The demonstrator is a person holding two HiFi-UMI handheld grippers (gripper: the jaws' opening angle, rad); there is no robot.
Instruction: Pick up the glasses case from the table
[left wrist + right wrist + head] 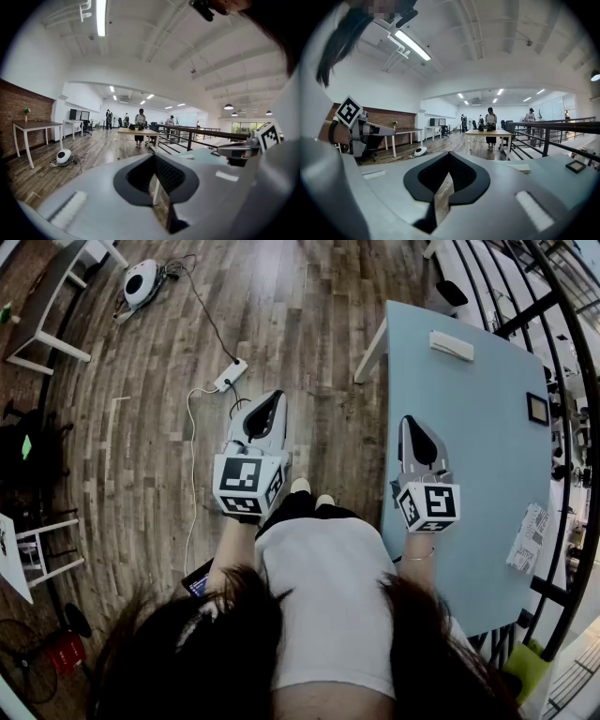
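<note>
The glasses case (pixel 451 345) is a pale oblong lying near the far end of the light blue table (pixel 469 465). It shows small in the left gripper view (pixel 187 156) and in the right gripper view (pixel 520 167). My right gripper (pixel 410 420) hovers over the table's near left part, well short of the case, shut with nothing in it (pixel 443 194). My left gripper (pixel 270 397) is held over the wooden floor to the left of the table. Its jaws (pixel 157 185) meet with only a thin slit between them, empty.
A small black-framed square (pixel 537 409) and a printed paper (pixel 527 538) lie on the table's right side. A black railing (pixel 572 427) runs along the right. On the floor are a white round device (pixel 141 282) and a power strip (pixel 231 375) with cables. People stand at a distant wooden table (pixel 139 123).
</note>
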